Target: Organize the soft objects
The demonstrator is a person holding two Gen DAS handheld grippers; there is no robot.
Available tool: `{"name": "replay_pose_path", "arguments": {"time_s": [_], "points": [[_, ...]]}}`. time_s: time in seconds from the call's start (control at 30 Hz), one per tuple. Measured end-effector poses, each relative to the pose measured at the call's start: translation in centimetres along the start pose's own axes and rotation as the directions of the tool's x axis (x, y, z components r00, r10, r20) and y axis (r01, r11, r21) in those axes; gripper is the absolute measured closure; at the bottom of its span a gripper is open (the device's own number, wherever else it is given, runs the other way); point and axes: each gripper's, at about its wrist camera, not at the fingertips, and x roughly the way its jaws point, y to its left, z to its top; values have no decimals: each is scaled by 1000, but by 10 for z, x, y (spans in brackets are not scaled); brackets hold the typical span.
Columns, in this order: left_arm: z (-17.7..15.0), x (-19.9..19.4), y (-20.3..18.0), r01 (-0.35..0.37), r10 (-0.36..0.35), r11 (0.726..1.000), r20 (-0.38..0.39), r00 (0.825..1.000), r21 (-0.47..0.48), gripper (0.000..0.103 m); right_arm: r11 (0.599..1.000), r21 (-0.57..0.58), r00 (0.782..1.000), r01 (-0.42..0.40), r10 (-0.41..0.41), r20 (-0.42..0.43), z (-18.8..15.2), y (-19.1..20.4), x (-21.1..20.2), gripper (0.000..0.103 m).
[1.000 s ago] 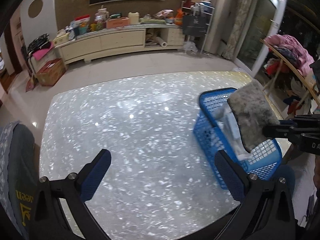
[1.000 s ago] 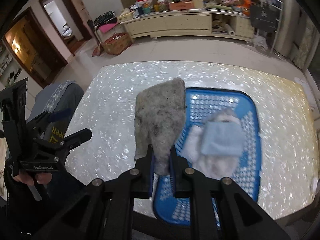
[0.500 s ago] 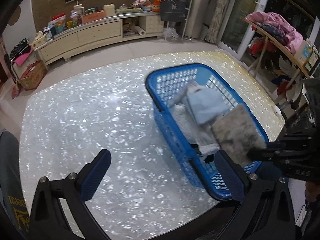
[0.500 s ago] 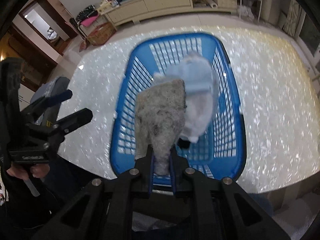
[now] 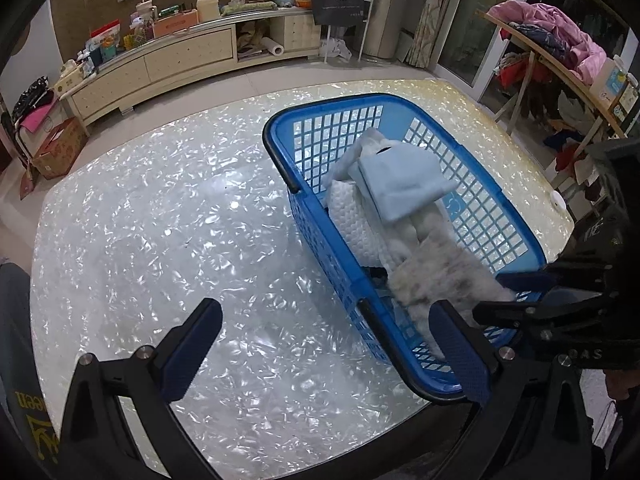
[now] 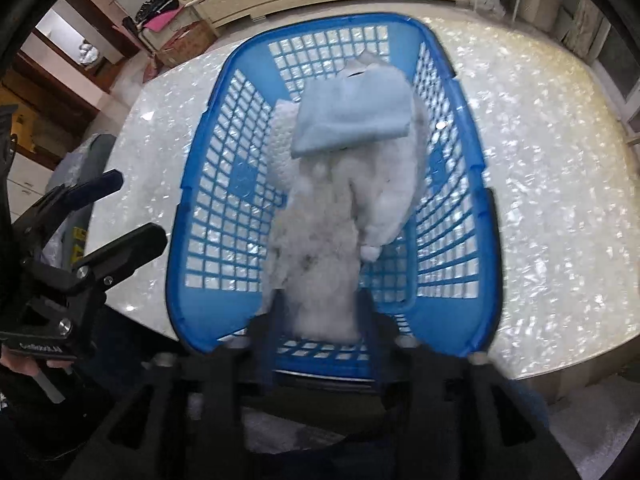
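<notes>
A blue plastic basket (image 5: 516, 236) (image 6: 208, 184) stands on the right part of the shimmering white table (image 5: 160, 220). Inside lie a folded light blue cloth (image 5: 400, 184) (image 6: 356, 116) and white fluffy items (image 5: 360, 220) (image 6: 388, 196). A grey fuzzy cloth (image 5: 436, 280) (image 6: 316, 264) is blurred, hanging into the basket's near end between the fingers of my right gripper (image 6: 320, 320) (image 5: 508, 296), whose jaws stand apart. My left gripper (image 5: 328, 348) is open and empty above the table beside the basket.
A long cream cabinet (image 5: 180, 60) with clutter runs along the far wall. A cardboard box (image 5: 60, 152) sits on the floor at left. A rack with clothes (image 5: 560, 48) stands right of the table. A grey chair back (image 6: 76, 184) is at the table's left edge.
My right gripper moved over the basket, lowered the grey cloth into its near end, and its jaws have parted. The left wrist view has swung toward the basket.
</notes>
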Motion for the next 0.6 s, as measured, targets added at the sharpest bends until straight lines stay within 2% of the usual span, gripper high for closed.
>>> {"name": "replay_pose_path", "arguments": {"time_s": [0.07, 0.1, 0.23, 0.33, 0.37, 0.47, 0.6], "points": [[0, 0, 2, -2, 2, 1000, 1, 1000, -2, 0, 1000, -20, 1000, 20, -20, 8, 2, 4, -2, 32], [0, 0, 3, -2, 2, 1000, 2, 1000, -3, 0, 999, -28, 999, 32, -32, 13, 1, 6, -2, 29], [-3, -1, 6, 5, -4, 1000, 10, 1000, -10, 0, 997, -48, 996, 67, -64, 54, -2, 13, -6, 26], [-6, -5, 8, -2, 2, 1000, 28, 1000, -3, 0, 996, -52, 991, 77, -70, 116, -6, 19, -16, 10], [-7, -7, 10, -3, 3, 1000, 38, 999, -2, 0, 995, -48, 987, 85, -77, 144, -7, 21, -21, 7], [-11, -18, 16, 8, -7, 1000, 84, 996, -17, 0, 994, -25, 970, 106, -98, 224, -11, 21, -33, 5], [-15, -35, 24, 3, 3, 999, 167, 986, -37, 0, 996, 35, 941, 83, -89, 327, -19, 20, -45, 0]]}}
